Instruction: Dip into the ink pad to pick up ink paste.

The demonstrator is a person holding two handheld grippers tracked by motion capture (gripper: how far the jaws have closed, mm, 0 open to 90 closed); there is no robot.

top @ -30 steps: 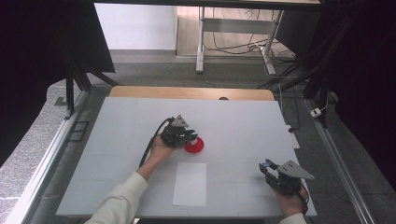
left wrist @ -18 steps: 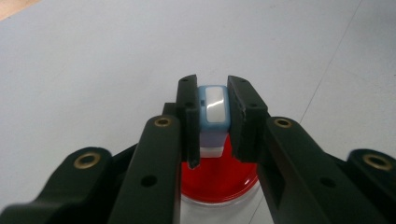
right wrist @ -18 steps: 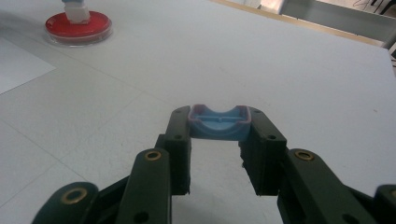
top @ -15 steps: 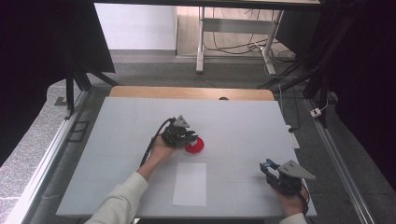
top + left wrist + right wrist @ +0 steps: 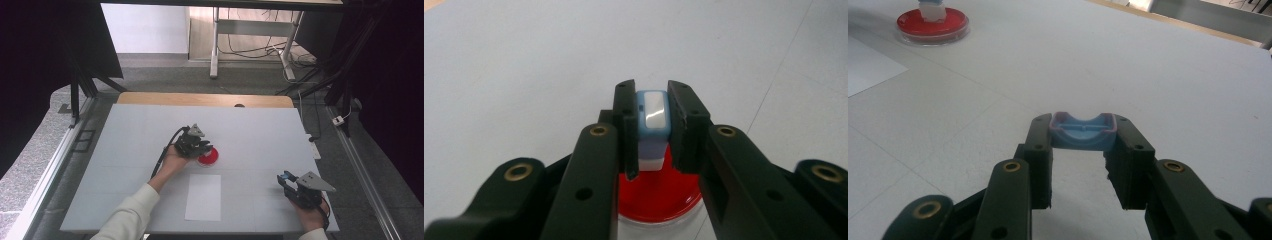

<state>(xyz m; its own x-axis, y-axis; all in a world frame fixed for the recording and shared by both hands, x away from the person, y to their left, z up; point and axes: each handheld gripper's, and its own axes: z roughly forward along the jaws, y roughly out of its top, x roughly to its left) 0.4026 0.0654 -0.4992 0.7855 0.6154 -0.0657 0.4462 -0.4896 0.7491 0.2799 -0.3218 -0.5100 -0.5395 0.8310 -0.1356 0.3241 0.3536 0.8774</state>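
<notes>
Blue-topped white stamp (image 5: 651, 127) is pinched by the left gripper (image 5: 651, 131) over a red dish (image 5: 659, 192); a blue cap (image 5: 1083, 131) is clamped by the right gripper (image 5: 1083, 134)

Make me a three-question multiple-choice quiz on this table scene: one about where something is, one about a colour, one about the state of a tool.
1. Where does the white sheet of paper lie?
A. On the near part of the table, between the two hands
B. At the far wooden edge
C. Under the red dish

2. What colour is the round dish below the left tool?
A. Green
B. Red
C. Yellow

3. What is the right tool doing?
A. Standing wide open with nothing in it
B. Lying set down on the paper
C. Clamped on a small blue cap-like piece

Answers:
1. A, the high view shows the sheet near the person's edge, between the forearms.
2. B, the dish is red in the left tool's view.
3. C, the right tool's view shows the blue piece pinched between the two black tips.
</notes>
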